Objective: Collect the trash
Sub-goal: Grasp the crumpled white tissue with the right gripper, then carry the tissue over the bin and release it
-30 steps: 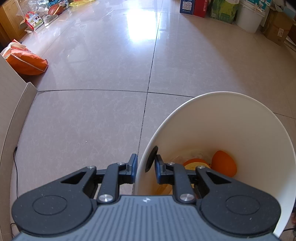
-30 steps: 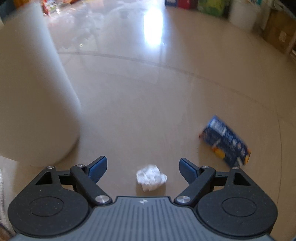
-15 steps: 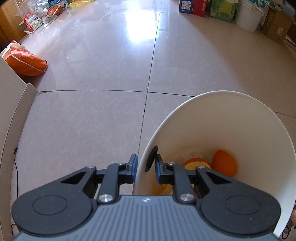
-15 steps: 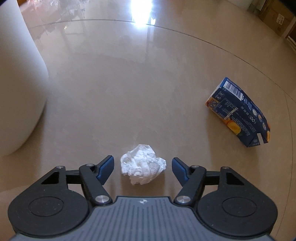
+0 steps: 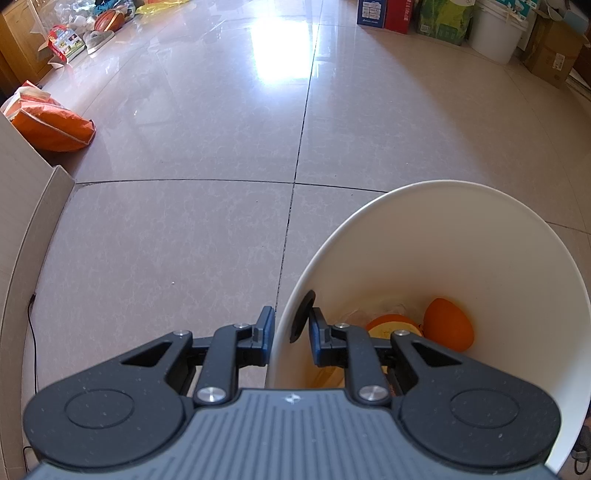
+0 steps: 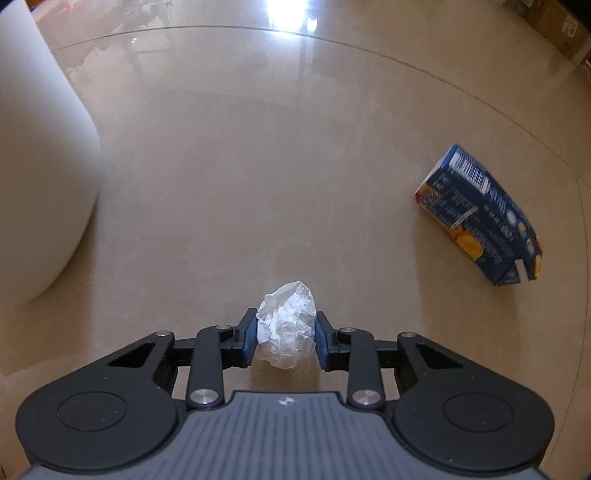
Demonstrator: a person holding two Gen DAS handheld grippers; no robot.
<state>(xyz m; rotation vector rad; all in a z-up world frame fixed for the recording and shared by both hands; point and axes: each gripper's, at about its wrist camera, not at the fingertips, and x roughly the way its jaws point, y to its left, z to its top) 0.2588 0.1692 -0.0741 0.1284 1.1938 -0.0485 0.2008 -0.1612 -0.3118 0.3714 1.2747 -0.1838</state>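
My left gripper (image 5: 290, 326) is shut on the near rim of a white trash bin (image 5: 461, 258), one finger outside the wall and one inside. Orange peels (image 5: 447, 328) lie at the bin's bottom. In the right wrist view a crumpled white paper ball (image 6: 286, 325) sits squeezed between the blue pads, with my right gripper (image 6: 285, 328) shut on it just above the beige floor. A blue juice carton (image 6: 480, 218) lies on its side to the right. The bin's white outer wall (image 6: 40, 166) rises at the left.
An orange bag (image 5: 48, 122) lies at the far left beside a cardboard panel (image 5: 22, 206). Boxes (image 5: 384, 13) and a white bucket (image 5: 495, 31) line the far wall. A black cable (image 5: 31, 350) runs along the left edge.
My right gripper came down around the paper ball and its fingers went from wide open to shut on it. The left gripper and the bin have stayed still.
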